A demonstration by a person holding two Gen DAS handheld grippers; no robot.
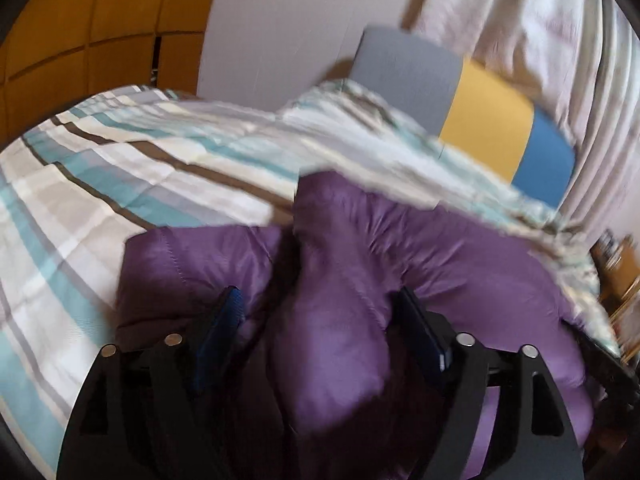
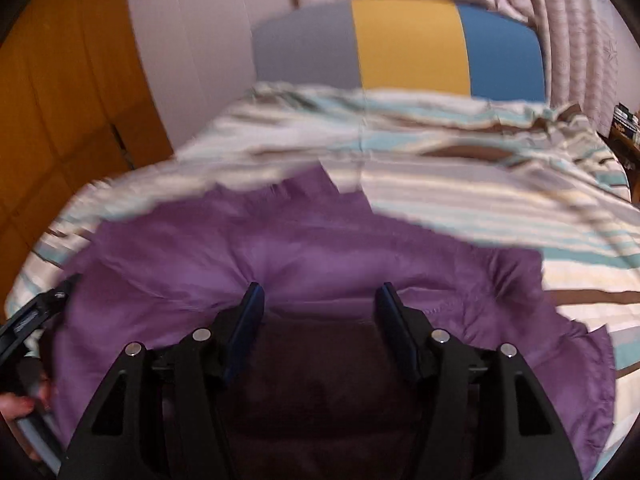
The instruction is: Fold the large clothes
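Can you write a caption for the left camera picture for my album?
Open left hand-held gripper over a puffy purple garment on a striped bedspread.

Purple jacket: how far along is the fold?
Done: the jacket lies bunched on the striped bedspread, one part doubled over. In hand: nothing; the left gripper and right gripper both stand open above it. Left: flattening and the final folds.

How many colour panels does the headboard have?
3, side by side on the headboard: grey panel left, yellow panel middle, blue panel right. Bedding may hide their lower parts.
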